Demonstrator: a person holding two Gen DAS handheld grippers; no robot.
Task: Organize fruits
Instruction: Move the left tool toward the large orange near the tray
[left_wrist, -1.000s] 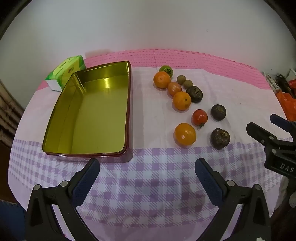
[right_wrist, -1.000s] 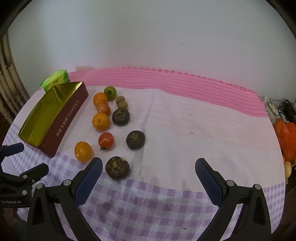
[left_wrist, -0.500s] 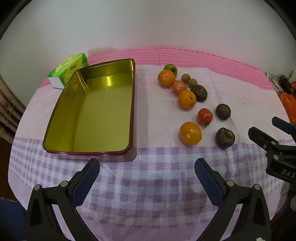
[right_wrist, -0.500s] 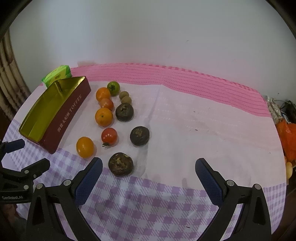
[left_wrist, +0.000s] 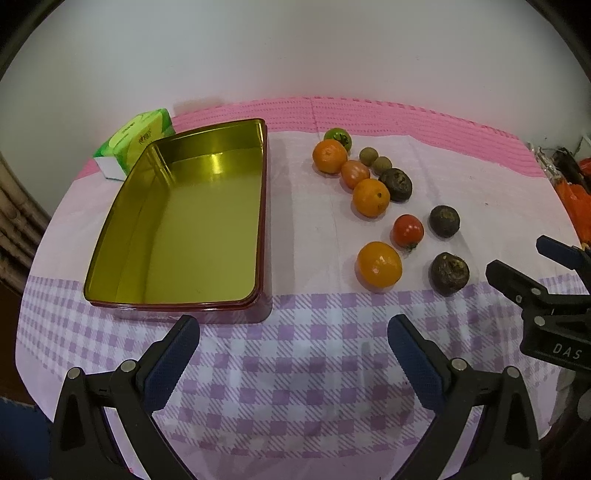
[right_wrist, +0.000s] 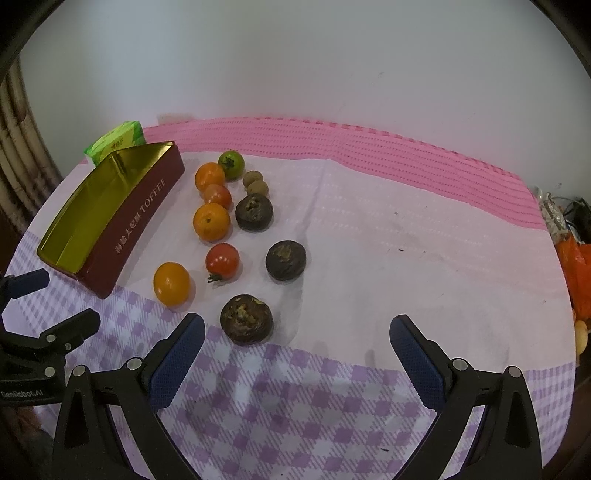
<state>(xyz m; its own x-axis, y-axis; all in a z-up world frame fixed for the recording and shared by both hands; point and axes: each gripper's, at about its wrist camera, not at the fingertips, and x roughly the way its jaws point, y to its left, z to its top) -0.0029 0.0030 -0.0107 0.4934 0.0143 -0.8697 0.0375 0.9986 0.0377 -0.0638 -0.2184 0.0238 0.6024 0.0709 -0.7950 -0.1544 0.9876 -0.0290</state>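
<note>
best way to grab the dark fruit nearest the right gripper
Grip the nearest dark fruit across its round sides, coming straight down from above with the right gripper. Its rough crater faces up, so avoid pinching top to bottom. The yellow-orange fruit and red tomato stand apart, leaving finger room.

place: home dining table | evidence: checked tablecloth (left_wrist: 295, 369), toffee tin (right_wrist: 140, 218), tissue pack (left_wrist: 136, 144)

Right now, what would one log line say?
left gripper: open, empty | right gripper: open, empty | tin: empty | fruits: all on tablecloth
</note>
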